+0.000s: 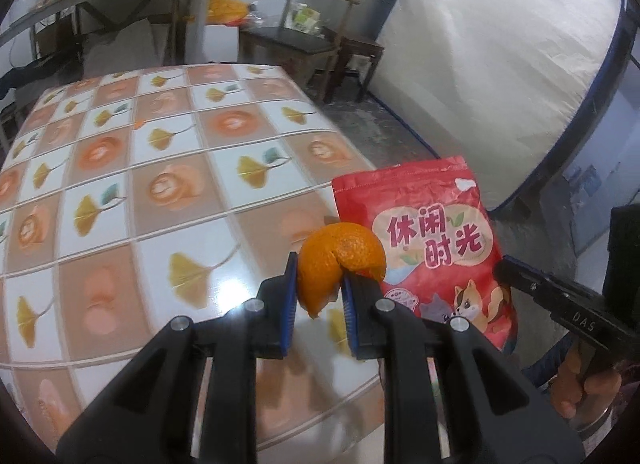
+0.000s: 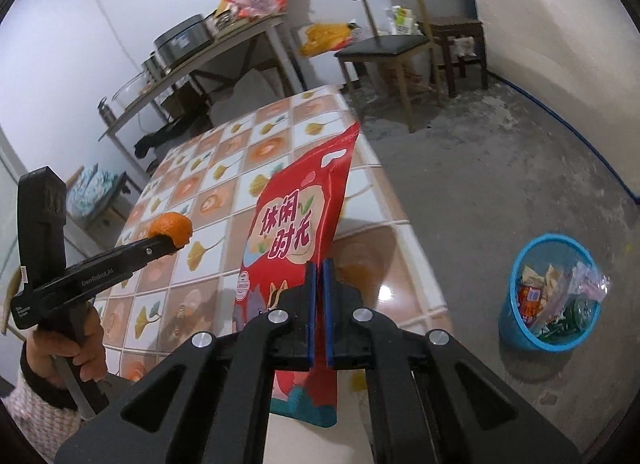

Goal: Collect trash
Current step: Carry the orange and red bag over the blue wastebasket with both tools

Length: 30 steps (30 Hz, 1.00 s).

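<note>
My left gripper point(image 1: 320, 288) is shut on a curled piece of orange peel point(image 1: 340, 264), held above the tiled table point(image 1: 160, 184) near its right edge. From the right wrist view the same left gripper point(image 2: 168, 242) carries the orange peel point(image 2: 171, 227) at the left. My right gripper point(image 2: 319, 272) is shut on the edge of a red snack bag point(image 2: 296, 216), which hangs upright over the table's edge. The red snack bag point(image 1: 432, 232) also fills the right of the left wrist view, with the right gripper point(image 1: 500, 268) reaching it from the right.
A blue bin point(image 2: 516, 328) holding several wrappers stands on the concrete floor right of the table point(image 2: 404, 248). A wooden chair point(image 2: 384, 48) and a stool point(image 2: 460, 30) stand behind. A mattress point(image 1: 500, 64) leans on the right wall. A cluttered shelf table point(image 2: 224, 48) lines the back wall.
</note>
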Motion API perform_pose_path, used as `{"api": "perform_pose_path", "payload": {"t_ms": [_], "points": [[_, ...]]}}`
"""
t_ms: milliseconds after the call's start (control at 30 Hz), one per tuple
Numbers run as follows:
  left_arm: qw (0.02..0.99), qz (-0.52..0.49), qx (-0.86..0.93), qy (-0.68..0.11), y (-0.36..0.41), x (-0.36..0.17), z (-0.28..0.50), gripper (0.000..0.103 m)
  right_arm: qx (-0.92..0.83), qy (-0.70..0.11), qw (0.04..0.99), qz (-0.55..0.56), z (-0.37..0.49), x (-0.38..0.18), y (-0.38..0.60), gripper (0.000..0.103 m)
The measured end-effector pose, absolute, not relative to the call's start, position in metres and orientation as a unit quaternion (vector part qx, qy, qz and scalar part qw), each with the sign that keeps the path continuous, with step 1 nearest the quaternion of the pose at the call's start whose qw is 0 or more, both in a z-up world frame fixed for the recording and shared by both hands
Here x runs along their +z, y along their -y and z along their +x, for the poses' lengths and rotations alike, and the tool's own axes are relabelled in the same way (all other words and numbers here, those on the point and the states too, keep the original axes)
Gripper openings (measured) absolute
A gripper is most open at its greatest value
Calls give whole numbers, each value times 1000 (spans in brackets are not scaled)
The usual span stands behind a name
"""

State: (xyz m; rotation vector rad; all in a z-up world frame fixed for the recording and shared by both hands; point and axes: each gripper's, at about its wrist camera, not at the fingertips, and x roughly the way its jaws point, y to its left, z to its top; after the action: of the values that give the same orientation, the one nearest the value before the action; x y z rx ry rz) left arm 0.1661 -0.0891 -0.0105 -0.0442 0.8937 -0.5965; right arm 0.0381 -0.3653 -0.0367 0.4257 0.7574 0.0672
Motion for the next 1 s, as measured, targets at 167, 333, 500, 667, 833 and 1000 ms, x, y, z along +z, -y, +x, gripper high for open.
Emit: {"api": "perform_pose_path", "payload": {"t_ms": [167, 333, 500, 667, 833, 1000], "points": [[857, -19, -301, -418, 116, -3, 167, 18, 9, -348, 912, 219, 25, -27, 401, 3], [853, -5, -332, -403, 160, 12, 168, 18, -44, -313, 926, 208, 4, -6, 447, 3], [822, 11, -395, -410, 238, 20, 170, 18, -122, -293, 925, 210, -26, 3, 510, 3], [762, 29, -451, -464, 335, 2, 175, 18, -224, -288, 912, 189, -50, -5, 561, 3], [703, 68, -445, -551, 429, -59, 186, 18, -291, -318, 884, 181, -45, -43, 600, 3], [652, 76, -404, -637, 492, -137, 205, 18, -326, -363, 855, 175, -22, -93, 632, 3]]}}
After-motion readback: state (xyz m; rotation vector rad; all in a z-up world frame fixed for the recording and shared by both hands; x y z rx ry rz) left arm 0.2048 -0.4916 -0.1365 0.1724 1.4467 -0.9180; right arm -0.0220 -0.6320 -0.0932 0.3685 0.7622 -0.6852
